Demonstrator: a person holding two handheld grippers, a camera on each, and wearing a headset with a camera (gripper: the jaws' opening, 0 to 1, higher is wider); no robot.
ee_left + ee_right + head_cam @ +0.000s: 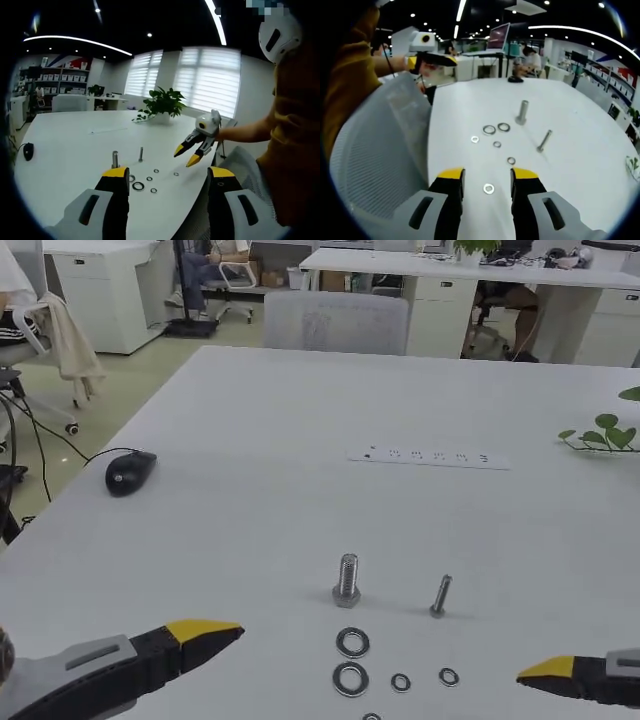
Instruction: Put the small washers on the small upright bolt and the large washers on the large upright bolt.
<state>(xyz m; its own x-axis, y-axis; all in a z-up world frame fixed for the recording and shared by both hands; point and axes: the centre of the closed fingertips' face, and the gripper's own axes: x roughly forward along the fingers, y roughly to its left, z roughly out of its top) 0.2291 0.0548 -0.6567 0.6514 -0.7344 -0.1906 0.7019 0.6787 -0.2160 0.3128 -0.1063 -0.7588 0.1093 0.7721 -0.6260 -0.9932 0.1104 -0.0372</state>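
We log the large bolt [346,580] standing on its head on the white worktop [250,440], bare of washers. The small bolt [441,596] stands upright to its right, apart from it and also bare. Two large washers [352,642] lie flat on the near side of the large bolt, one behind the other and close together. The small washers [401,682] lie flat just to their right, loosely scattered. The left tongs [205,632] sit low at the near left edge, away from the parts. In their own view the jaws stand wide apart with nothing between them. The right tongs [545,671] sit low at the near right. In the right gripper view their jaws are parted and grip nothing, and one more small washer lies flat on the worktop, seen between the tips. Farther back we note a black mouse [130,472] at left, a white power strip [428,456] at centre and a leafy plant [600,435] at the right edge.
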